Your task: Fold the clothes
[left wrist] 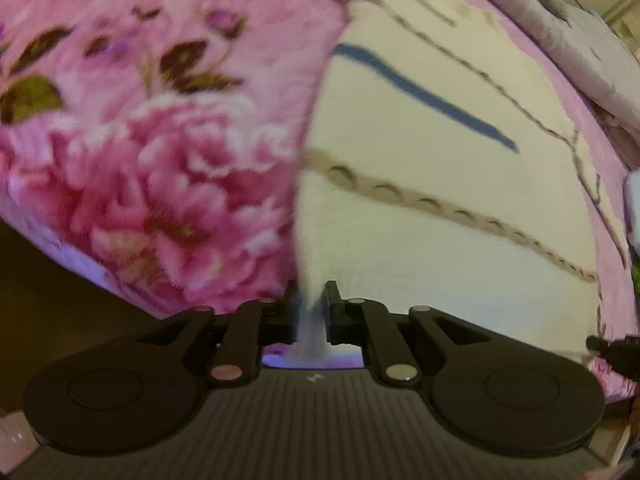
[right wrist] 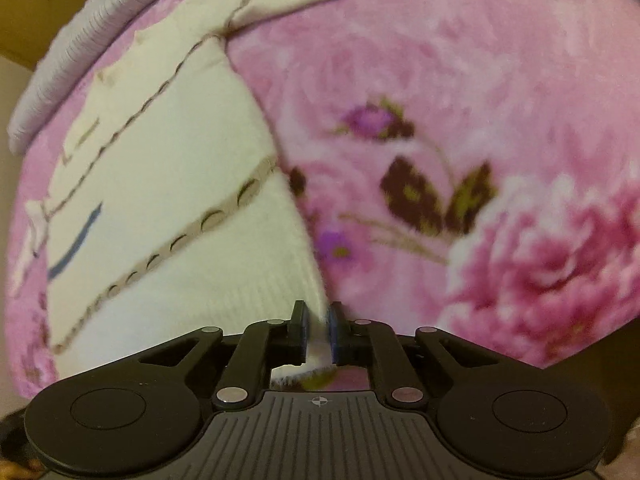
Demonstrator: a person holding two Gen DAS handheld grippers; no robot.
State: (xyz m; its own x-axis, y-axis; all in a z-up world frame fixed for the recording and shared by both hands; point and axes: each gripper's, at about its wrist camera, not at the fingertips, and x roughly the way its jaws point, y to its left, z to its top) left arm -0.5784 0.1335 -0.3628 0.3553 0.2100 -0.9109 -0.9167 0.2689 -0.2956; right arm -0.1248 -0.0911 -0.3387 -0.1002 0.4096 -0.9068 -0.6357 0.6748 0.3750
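Note:
A cream knit sweater (left wrist: 420,168) with a beige scalloped band and a blue stripe lies flat on a pink floral blanket (left wrist: 140,140). My left gripper (left wrist: 311,300) is shut on the sweater's near left hem corner, and the cloth is pinched between its black fingers. In the right wrist view the same sweater (right wrist: 168,168) spreads to the left. My right gripper (right wrist: 317,320) is shut on its near right hem corner, with white knit squeezed between the blue pads. Both grippers point steeply down at the bed's near edge.
A grey-lilac quilted cover (right wrist: 80,40) is bunched along the bed's far side, also seen as grey folds (left wrist: 580,40). The blanket (right wrist: 460,160) drops off at the near edge to a dark floor (left wrist: 60,280). The other gripper's black tip (left wrist: 616,354) shows at the right.

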